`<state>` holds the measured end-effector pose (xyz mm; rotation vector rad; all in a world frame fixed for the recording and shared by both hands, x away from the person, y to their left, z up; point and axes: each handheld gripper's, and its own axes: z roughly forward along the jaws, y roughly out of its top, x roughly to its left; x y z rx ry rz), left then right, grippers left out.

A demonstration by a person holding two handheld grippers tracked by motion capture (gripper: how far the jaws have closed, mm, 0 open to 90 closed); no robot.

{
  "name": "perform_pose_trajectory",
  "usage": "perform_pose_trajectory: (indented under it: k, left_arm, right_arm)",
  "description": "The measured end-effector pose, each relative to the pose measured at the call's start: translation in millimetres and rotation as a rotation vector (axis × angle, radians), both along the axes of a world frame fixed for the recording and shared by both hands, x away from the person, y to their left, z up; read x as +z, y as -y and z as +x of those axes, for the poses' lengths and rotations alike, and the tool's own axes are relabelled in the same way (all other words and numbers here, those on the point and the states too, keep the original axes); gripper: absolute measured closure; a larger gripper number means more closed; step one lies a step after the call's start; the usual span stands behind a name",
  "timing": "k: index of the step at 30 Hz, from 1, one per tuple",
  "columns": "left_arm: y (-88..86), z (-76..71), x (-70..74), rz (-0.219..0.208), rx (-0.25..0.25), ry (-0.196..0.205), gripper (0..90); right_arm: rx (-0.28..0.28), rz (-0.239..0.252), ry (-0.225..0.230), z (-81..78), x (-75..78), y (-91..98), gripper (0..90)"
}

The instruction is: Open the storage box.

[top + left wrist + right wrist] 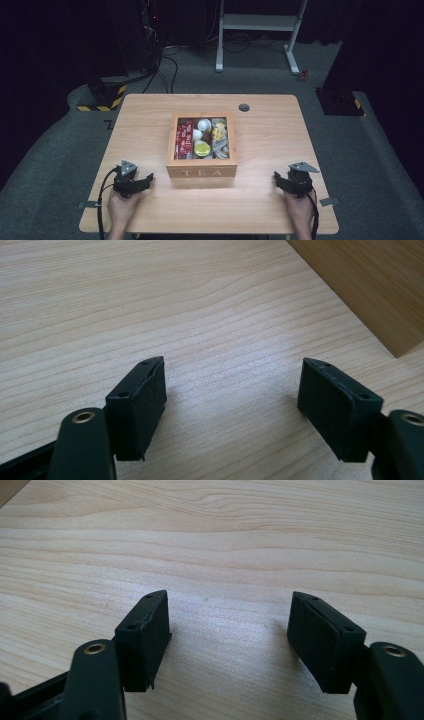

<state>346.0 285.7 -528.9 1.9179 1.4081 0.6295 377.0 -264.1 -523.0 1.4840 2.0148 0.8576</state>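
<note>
The left gripper [145,181] rests low on the table [265,210] at the near left corner, held in a hand [121,205], its jaws pointing toward the box [202,171]. In the left gripper view its jaws stand wide apart with bare wood between them — nothing held — and a corner of the box wall [370,287] shows at upper right. The box sits mid-table, well apart from both grippers, lid off, "TEA" on its front; inside lie red packets [185,137] at left, white and yellow pods [202,136] in the middle, pale sachets [220,137] at right. The right gripper [279,179] lies at the near right, in the other hand [300,210] — jaws likewise wide, empty over the wood [230,625].
</note>
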Motion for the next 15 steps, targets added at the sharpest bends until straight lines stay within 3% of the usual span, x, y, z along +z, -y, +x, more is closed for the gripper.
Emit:
perform_pose_trajectory:
  k: [15]
  left_arm:
    - [0.3, 0.1, 0.0, 0.0, 0.001, -0.001, 27.5]
  right_arm:
    - [-0.001, 0.002, -0.001, -0.1, 0.0, -0.2, 33.1]
